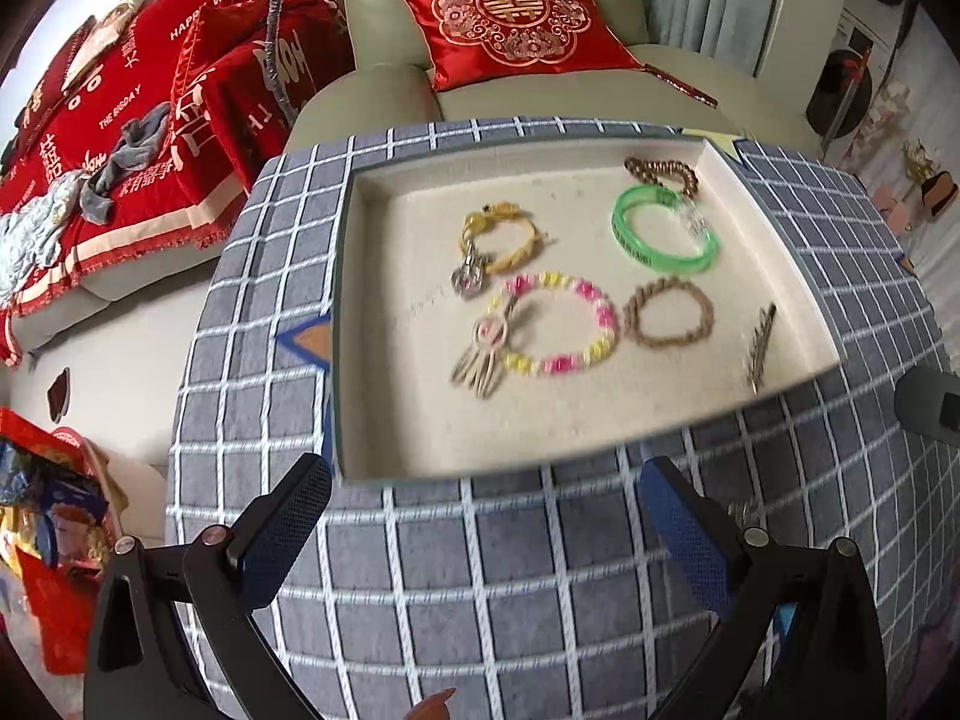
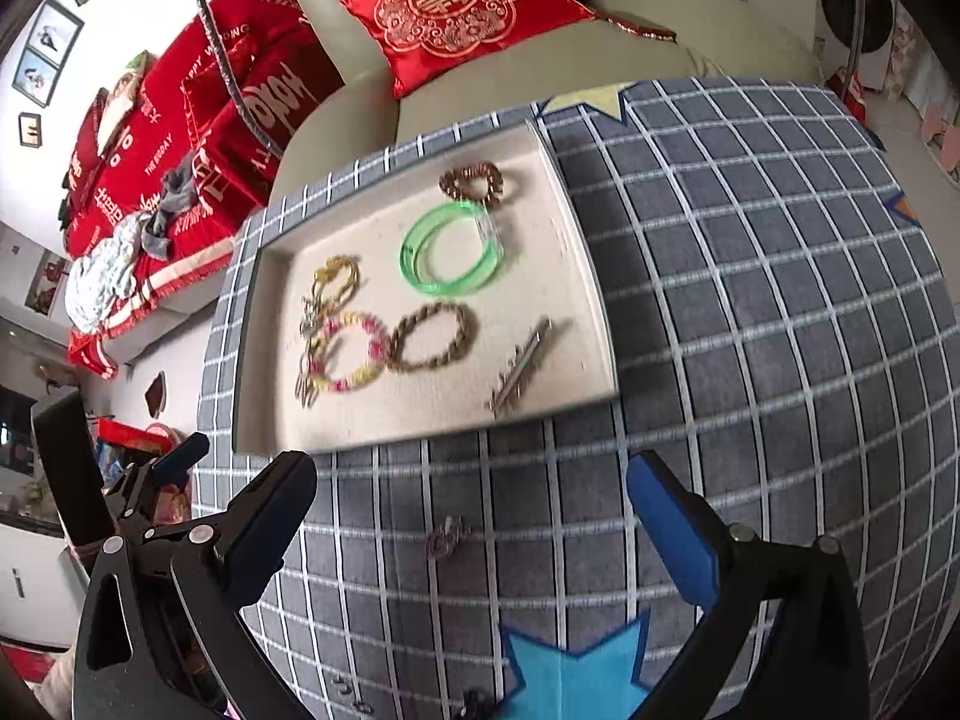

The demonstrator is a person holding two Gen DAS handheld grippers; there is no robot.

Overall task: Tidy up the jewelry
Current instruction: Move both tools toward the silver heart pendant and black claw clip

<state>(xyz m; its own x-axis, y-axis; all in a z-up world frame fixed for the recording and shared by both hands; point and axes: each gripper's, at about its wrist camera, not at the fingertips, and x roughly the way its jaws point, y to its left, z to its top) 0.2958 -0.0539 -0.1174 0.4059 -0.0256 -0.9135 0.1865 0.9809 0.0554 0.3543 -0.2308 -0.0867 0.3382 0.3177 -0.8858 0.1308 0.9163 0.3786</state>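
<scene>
A shallow beige tray lies on a grey checked cloth. In it lie a green bangle, a pink-and-yellow bead bracelet, a yellow cord bracelet, a brown rope bracelet, a dark bead bracelet and a metal hair clip. A small metal piece lies on the cloth between my right fingers. My left gripper and right gripper are open and empty, short of the tray.
A blue felt star lies on the cloth near the right gripper. A couch with a red cushion stands behind the table. Red blankets cover the couch at left. Snack bags sit at lower left.
</scene>
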